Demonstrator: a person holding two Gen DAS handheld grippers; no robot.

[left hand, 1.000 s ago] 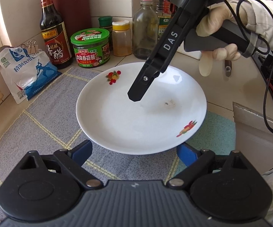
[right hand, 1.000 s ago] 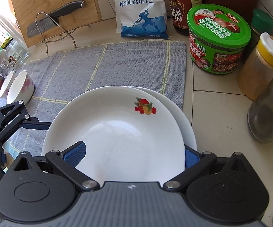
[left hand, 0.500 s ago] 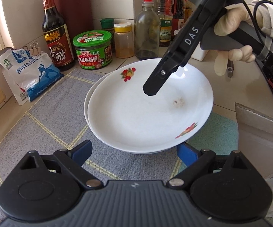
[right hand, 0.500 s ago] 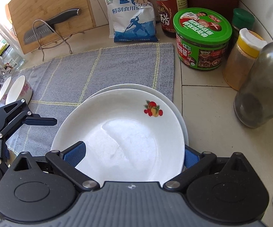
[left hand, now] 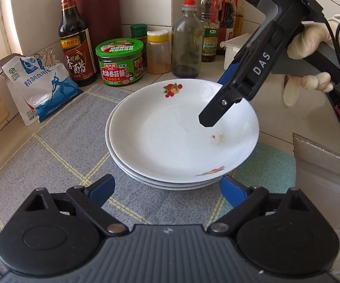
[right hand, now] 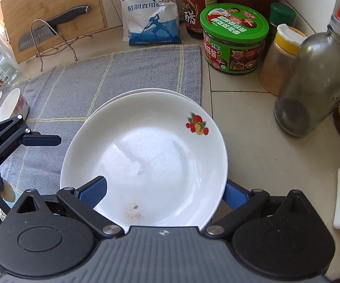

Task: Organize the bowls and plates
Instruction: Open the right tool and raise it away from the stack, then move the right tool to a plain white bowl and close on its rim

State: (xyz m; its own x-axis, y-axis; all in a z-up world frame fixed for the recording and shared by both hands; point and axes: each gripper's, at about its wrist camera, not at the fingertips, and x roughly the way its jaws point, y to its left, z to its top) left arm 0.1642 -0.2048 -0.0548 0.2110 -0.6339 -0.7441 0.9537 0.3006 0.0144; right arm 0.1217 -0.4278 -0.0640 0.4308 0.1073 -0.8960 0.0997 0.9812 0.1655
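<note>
Now: top plate [right hand: 146,155] sits on a stack of plates [left hand: 170,184], slightly offset toward 3 o'clock in the left wrist view. The stack straddles the edge of the grey cloth [left hand: 52,155] on the table [right hand: 264,165].

Right gripper [right hand: 163,188]: one blue finger lies over the plate's inside at 7 o'clock in its own view, the other is under the rim at 4 o'clock. Fingers look clamped on the near rim of the top plate, though the contact itself is partly hidden.

Left gripper [left hand: 167,188]: fingers apart, empty, at 6 o'clock of the stack, close to it but not touching.

Bowls [right hand: 7,108] wait at 9 o'clock in the right wrist view, untouched.

Risks, as I judge them:
- Offset top plate could slide or tip if released before it is seated.
- Pulling the fingers out sideways may drag the plate along.
- Bottles [right hand: 311,80] and green jar [right hand: 233,40] stand near at 2 o'clock; a wide swing could knock them.
</note>
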